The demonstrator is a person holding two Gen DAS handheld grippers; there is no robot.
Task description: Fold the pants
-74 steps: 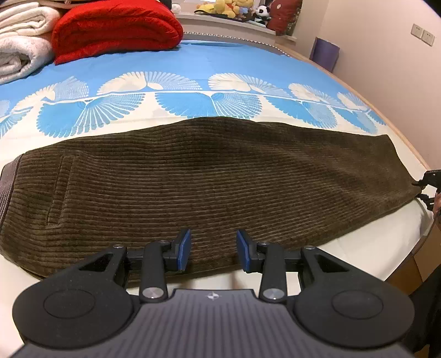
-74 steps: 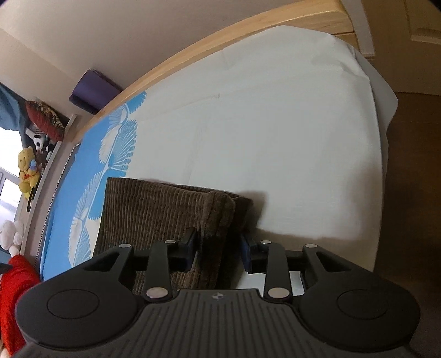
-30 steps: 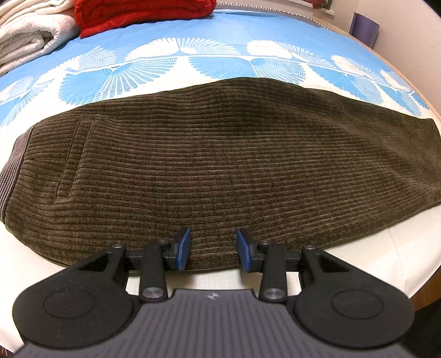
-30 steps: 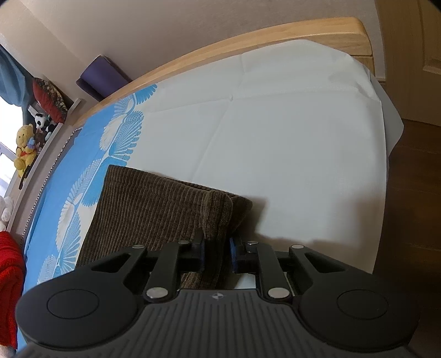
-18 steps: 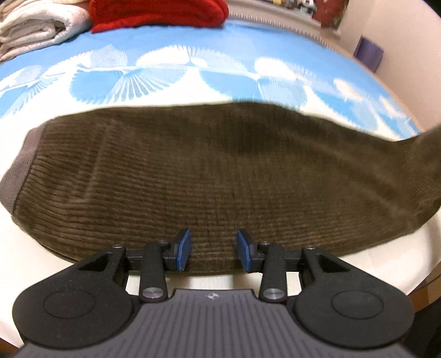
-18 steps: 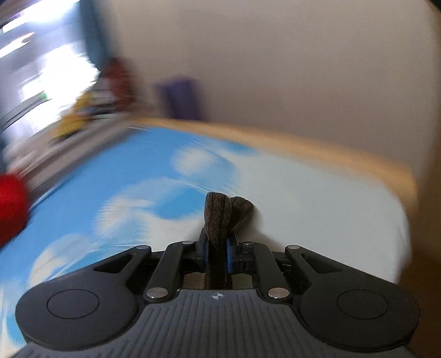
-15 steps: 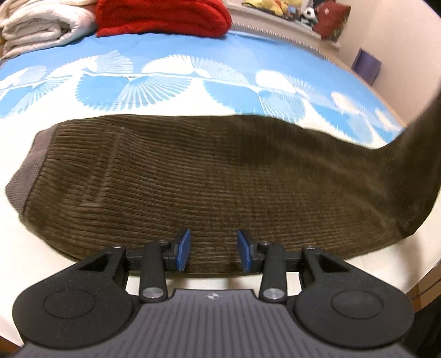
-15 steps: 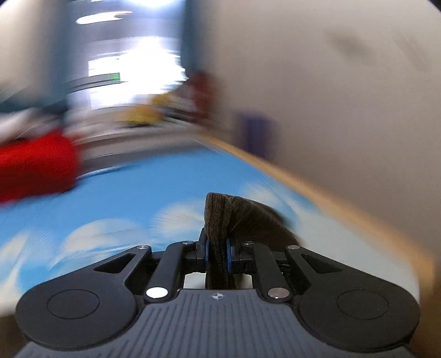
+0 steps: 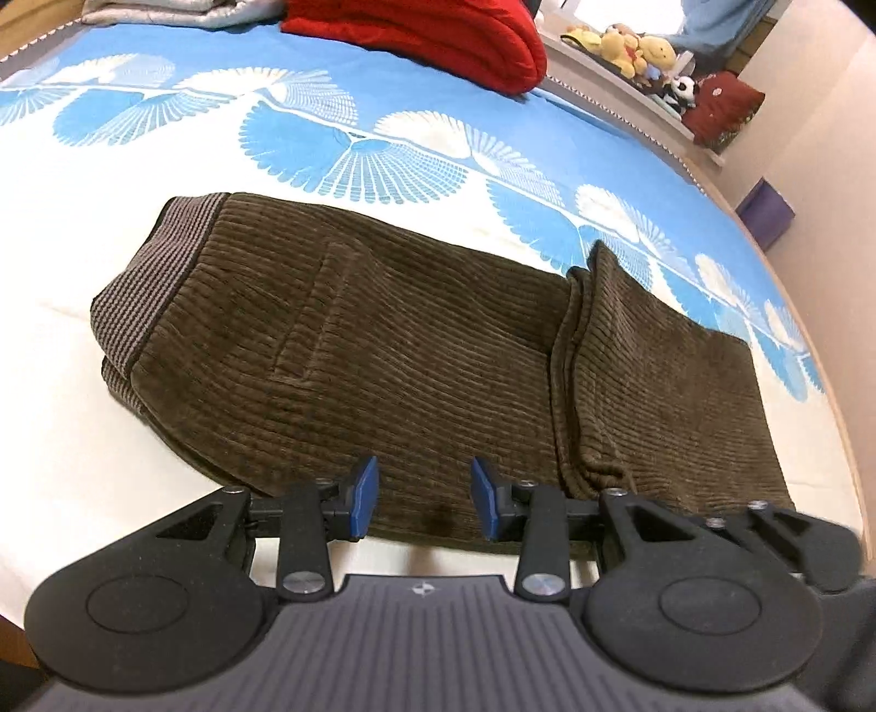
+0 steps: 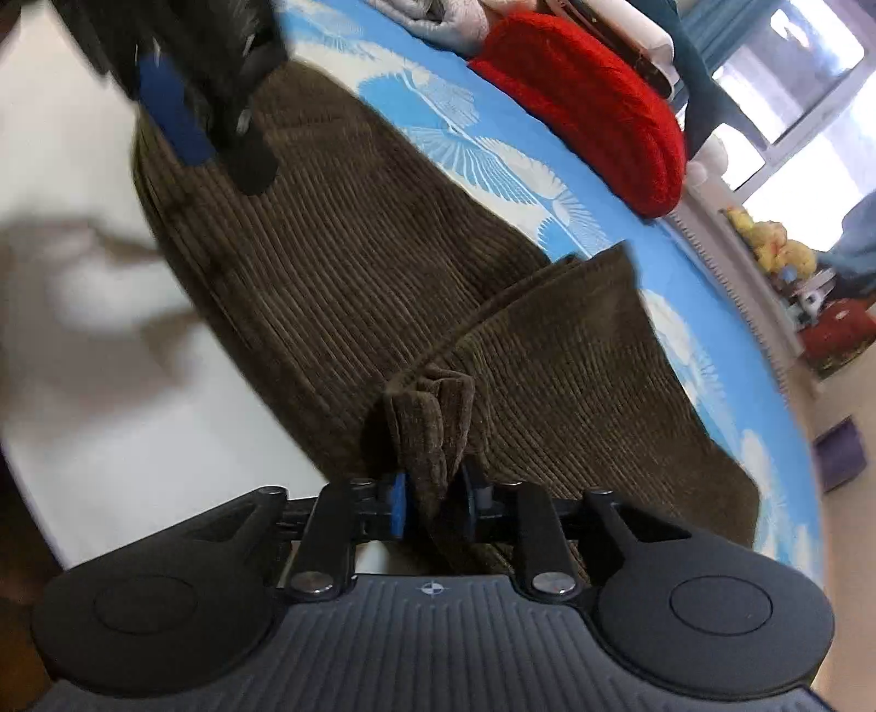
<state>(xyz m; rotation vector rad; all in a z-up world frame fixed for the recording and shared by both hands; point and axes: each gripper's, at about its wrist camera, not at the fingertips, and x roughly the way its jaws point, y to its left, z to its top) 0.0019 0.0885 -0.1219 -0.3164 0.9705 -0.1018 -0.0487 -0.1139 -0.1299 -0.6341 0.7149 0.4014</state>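
Brown corduroy pants (image 9: 416, 350) lie on the bed (image 9: 65, 263), leg end folded over the middle. Right gripper (image 10: 432, 501) is clamped on the hem (image 10: 430, 421). Left gripper (image 9: 424, 495) is spread at the pants' near edge, holding nothing.

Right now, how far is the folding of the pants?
Done: the leg end lies folded over the middle of the pants. In hand: the right gripper pinches the hem; the left gripper is open. Left: release it, then fold toward the waistband.

Left gripper (image 10: 180, 126) motion-blurred and cropped at frame top, pants (image 10: 383, 285) hem hidden between right gripper (image 10: 432, 501) pads, toys (image 9: 640, 49) indistinct.
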